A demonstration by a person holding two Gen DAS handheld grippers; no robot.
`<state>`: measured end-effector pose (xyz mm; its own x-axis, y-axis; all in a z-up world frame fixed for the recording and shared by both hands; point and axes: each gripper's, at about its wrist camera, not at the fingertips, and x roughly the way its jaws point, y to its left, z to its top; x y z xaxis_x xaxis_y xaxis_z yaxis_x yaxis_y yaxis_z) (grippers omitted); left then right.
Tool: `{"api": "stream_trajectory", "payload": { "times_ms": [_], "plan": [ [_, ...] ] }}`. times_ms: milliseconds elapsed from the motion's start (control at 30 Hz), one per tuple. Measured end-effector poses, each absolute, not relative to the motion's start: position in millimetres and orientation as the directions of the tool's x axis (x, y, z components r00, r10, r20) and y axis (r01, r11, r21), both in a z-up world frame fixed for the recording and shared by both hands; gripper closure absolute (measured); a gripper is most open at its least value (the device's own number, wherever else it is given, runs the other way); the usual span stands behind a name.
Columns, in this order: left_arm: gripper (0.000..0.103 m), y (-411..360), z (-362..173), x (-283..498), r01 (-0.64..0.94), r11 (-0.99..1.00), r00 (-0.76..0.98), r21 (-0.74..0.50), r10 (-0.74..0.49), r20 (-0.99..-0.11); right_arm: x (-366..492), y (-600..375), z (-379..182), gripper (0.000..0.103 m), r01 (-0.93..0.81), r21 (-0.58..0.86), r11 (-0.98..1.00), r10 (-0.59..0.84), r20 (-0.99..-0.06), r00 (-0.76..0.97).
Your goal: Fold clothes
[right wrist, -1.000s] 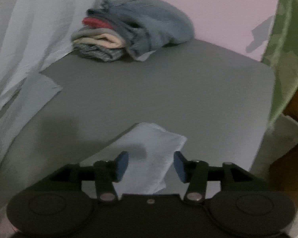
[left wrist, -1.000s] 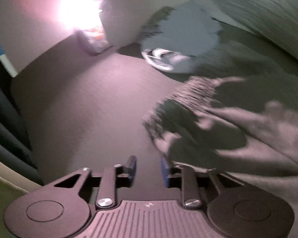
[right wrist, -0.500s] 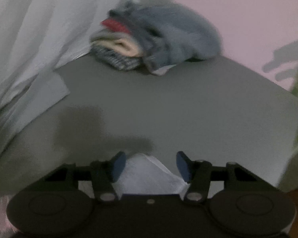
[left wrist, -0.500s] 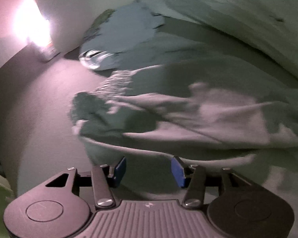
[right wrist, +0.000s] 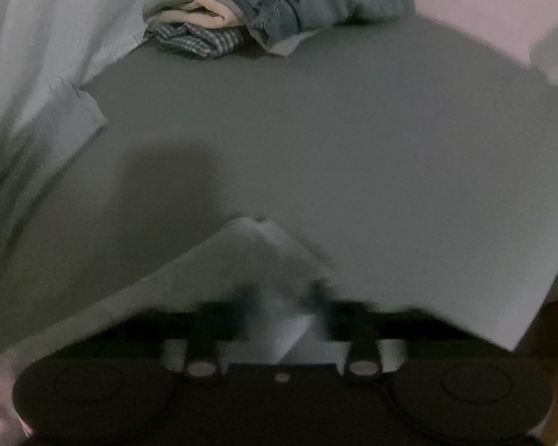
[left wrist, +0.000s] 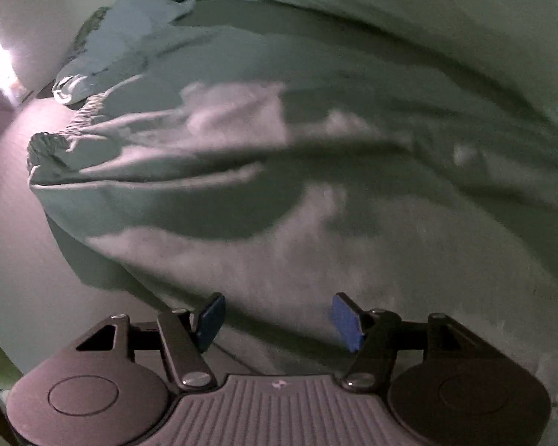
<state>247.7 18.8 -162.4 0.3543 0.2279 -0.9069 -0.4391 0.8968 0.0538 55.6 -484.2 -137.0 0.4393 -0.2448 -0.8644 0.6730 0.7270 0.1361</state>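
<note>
Garment: spread rumpled on the grey table
Right gripper: pressed together, a pale corner pinched
Left gripper: jaws opening over cloth, nothing held
Risk: corner could be pulled free if tugged alone, one side being ungripped

Left wrist view: crumpled garment spread on table, filling centre and right. Ribbed cuff at far left end of garment. Second garment behind it, toward upper left. Draped sheet behind both, along far side.

Right wrist view: cloth corner on table, nearest edge, centre. Stack of folded clothes at far end, left of centre. Draped sheet along left side, flap lying on table.
</note>
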Motion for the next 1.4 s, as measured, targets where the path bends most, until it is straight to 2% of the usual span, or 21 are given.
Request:
{"api": "stream_trajectory", "payload": {
  "times_ms": [67, 133, 233, 333, 433, 533, 600, 667, 733, 767, 900, 967, 1100, 1167, 1400],
  "plan": [
    [0.038, 9.1, -165.6, 246.4, -0.428, 0.902, 0.352, 0.065, 0.232, -0.907, 59.1, -491.8, -120.2, 0.101, 0.633, 0.233, 0.738, -0.205, -0.817, 0.539],
    [0.038, 5.3, -165.2, 245.9, -0.431, 0.901, 0.361, 0.051, 0.224, -0.905, 69.4, -493.7, -87.7, 0.102, 0.584, 0.271, 0.766, -0.205, -0.757, 0.621],
    [0.038, 4.0, -156.7, 246.4, -0.443, 0.896, 0.387, 0.037, 0.228, -0.893, 73.2, -489.4, -14.6, 0.102, 0.463, 0.373, 0.804, -0.187, -0.581, 0.792],
    [0.038, 5.5, -147.0, 244.7, -0.452, 0.892, 0.411, 0.035, 0.243, -0.879, 51.7, -486.9, 45.1, 0.102, 0.378, 0.486, 0.788, -0.173, -0.415, 0.893],
    [0.038, 9.0, -144.2, 244.0, -0.462, 0.886, 0.416, 0.033, 0.249, -0.874, 20.3, -483.4, 65.9, 0.102, 0.401, 0.462, 0.791, -0.236, -0.374, 0.897],
    [0.037, 11.9, -149.2, 240.0, -0.465, 0.884, 0.404, 0.033, 0.245, -0.881, 1.5, -490.7, 30.4, 0.102, 0.513, 0.413, 0.752, -0.275, -0.511, 0.814],
    [0.037, 13.6, -155.7, 238.4, -0.467, 0.883, 0.383, 0.038, 0.241, -0.892, -3.1, -498.9, -15.1, 0.101, 0.61, 0.351, 0.711, -0.283, -0.651, 0.704],
    [0.037, 15.5, -160.5, 239.1, -0.47, 0.882, 0.366, 0.039, 0.234, -0.901, -4.2, -504.8, -56.4, 0.1, 0.68, 0.273, 0.68, -0.298, -0.745, 0.597],
    [0.037, 16.8, -163.4, 240.9, -0.465, 0.885, 0.356, 0.04, 0.228, -0.906, -4.7, -507.8, -86.8, 0.089, 0.716, 0.229, 0.659, -0.295, -0.798, 0.526],
    [0.037, 17.4, -164.9, 241.8, -0.462, 0.886, 0.352, 0.041, 0.225, -0.909, -4.4, -507.0, -96.8, 0.087, 0.733, 0.211, 0.647, -0.298, -0.814, 0.498],
    [0.034, 20.7, -163.0, 243.4, -0.449, 0.891, 0.349, 0.067, 0.244, -0.905, -6.1, -497.7, -96.6, 0.055, 0.747, 0.184, 0.639, -0.345, -0.799, 0.492],
    [0.032, 24.2, -161.7, 242.9, -0.451, 0.89, 0.347, 0.069, 0.247, -0.905, 9.4, -494.5, -89.6, 0.055, 0.706, 0.155, 0.691, -0.371, -0.763, 0.53],
    [0.032, 31.2, -158.6, 242.8, -0.459, 0.886, 0.344, 0.073, 0.253, -0.904, 51.8, -482.4, -90.2, 0.06, 0.539, 0.1, 0.836, -0.316, -0.715, 0.623],
    [0.032, 33.8, -156.4, 244.2, -0.463, 0.883, 0.343, 0.075, 0.257, -0.903, 77.2, -477.1, -98.7, 0.069, 0.445, 0.095, 0.89, -0.247, -0.721, 0.648],
    [0.032, 31.3, -152.1, 247.4, -0.484, 0.871, 0.343, 0.084, 0.277, -0.898, 137.7, -479.4, -132.7, 0.069, 0.352, 0.034, 0.935, -0.209, -0.748, 0.63]
  ]
}}
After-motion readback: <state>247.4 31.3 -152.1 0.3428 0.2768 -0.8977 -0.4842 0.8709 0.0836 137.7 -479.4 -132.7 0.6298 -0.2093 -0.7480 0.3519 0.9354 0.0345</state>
